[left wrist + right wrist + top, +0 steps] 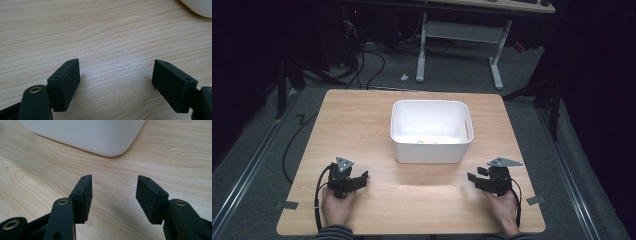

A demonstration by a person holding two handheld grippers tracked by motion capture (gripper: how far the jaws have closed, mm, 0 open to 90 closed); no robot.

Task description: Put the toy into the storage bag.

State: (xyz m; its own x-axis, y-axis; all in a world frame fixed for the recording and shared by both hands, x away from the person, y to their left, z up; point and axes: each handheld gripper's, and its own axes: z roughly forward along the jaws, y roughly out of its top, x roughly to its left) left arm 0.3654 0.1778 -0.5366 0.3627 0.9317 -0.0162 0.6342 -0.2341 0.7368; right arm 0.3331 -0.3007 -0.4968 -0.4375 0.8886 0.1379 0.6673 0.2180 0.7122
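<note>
Pale wood grain covers the table (362, 125), which stands on a grey floor (257, 150) with dark cables trailing across it and the white legs of another desk (497, 65) behind. A white bin (432, 149) with rounded corners sits just past the table's middle, open side up, with a few small pale bits on its bottom, too small to make out. Near the front edge, a person's two hands rest on the wood, each holding a black gripper. The left gripper (362, 176) lies well left of the bin and points toward the centre; its jaws stand wide apart with bare wood between them, and a corner of the bin shows far off in its own view. The right gripper (470, 177) lies near the bin's front right corner; its jaws stand partly apart, holding nothing, pointed at the bin's wall.
</note>
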